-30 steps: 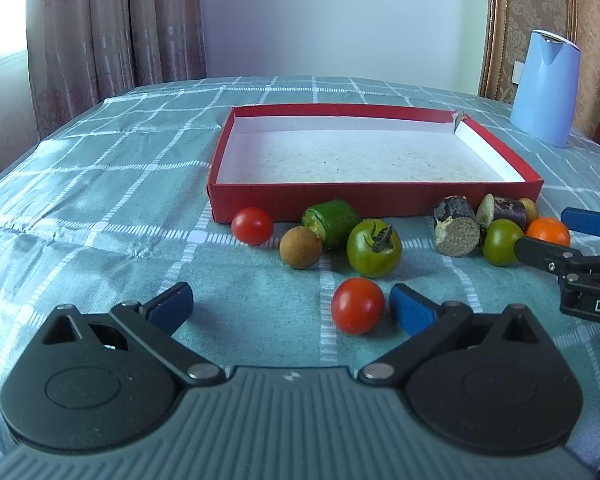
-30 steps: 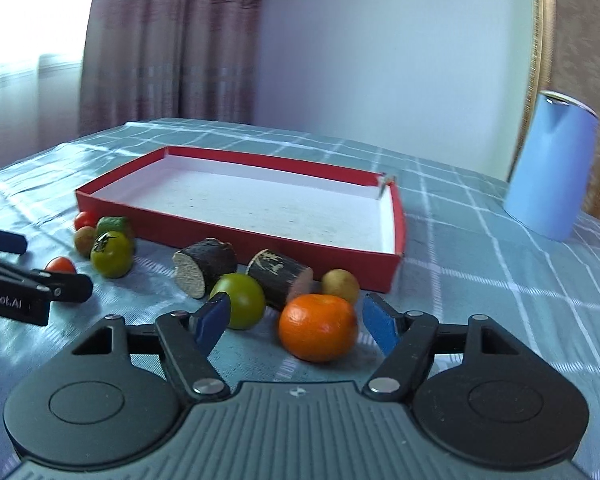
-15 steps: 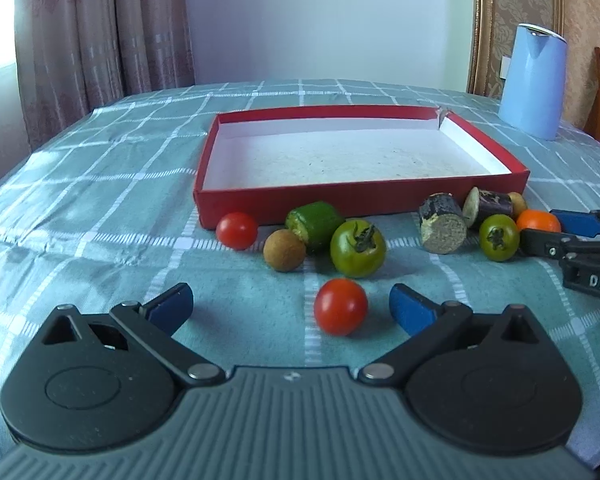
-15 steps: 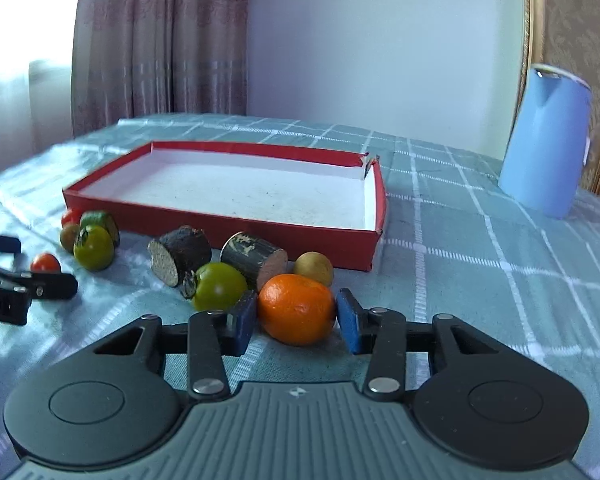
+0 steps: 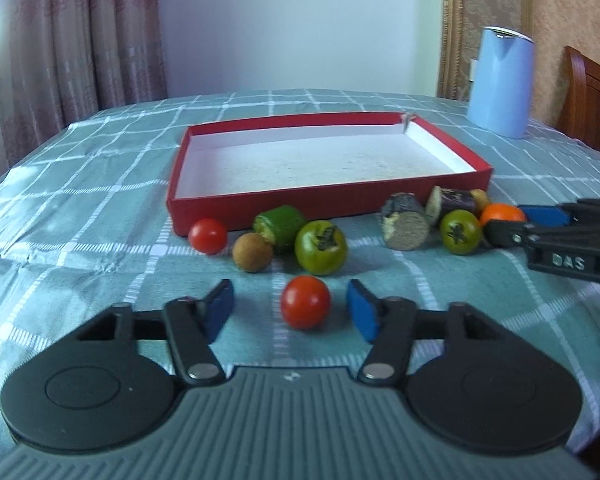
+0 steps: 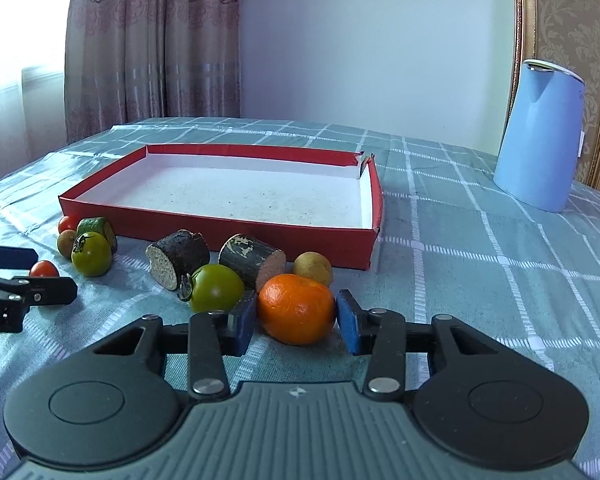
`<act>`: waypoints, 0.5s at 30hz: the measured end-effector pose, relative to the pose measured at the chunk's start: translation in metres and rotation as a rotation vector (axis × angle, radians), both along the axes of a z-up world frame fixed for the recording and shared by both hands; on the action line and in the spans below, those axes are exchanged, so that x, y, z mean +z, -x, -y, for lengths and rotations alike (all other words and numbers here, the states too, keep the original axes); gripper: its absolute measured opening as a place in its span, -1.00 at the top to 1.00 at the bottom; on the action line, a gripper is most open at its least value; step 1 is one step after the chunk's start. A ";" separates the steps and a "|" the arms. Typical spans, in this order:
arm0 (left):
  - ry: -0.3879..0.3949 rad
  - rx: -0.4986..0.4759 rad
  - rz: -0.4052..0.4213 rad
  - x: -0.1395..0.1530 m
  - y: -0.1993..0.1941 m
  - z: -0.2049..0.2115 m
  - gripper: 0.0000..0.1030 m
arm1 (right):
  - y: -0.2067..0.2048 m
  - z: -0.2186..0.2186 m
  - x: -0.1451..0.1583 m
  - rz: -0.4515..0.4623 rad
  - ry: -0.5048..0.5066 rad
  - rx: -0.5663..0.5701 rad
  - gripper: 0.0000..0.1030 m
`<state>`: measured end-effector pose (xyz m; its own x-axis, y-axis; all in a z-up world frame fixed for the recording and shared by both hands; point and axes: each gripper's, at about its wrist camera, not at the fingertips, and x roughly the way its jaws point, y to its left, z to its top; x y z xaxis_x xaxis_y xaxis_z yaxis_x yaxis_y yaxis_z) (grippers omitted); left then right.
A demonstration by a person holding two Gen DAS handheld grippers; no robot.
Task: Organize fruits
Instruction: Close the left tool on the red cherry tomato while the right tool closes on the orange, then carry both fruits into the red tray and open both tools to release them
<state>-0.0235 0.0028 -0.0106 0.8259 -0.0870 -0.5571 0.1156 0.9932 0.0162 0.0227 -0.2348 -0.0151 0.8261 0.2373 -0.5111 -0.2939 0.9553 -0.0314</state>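
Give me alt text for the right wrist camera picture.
The right tool brackets an orange on a checked tablecloth, its pads close on both sides. Behind it lie green tomatoes, cut stubs and an empty red tray, with a blue jug far right.
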 end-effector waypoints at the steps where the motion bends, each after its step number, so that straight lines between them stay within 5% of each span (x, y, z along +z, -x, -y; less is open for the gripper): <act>1: -0.004 -0.015 0.000 0.000 0.001 0.002 0.24 | -0.001 0.001 0.000 -0.001 -0.001 -0.001 0.19; 2: -0.003 -0.027 -0.002 0.000 0.002 0.003 0.42 | -0.001 0.001 0.000 -0.002 -0.003 -0.003 0.19; 5: -0.005 -0.031 0.001 0.001 0.004 0.007 0.53 | -0.001 0.003 0.000 -0.003 -0.016 -0.014 0.20; 15: 0.007 -0.051 0.047 0.009 0.008 0.004 0.55 | 0.007 0.007 0.009 0.038 -0.027 -0.046 0.22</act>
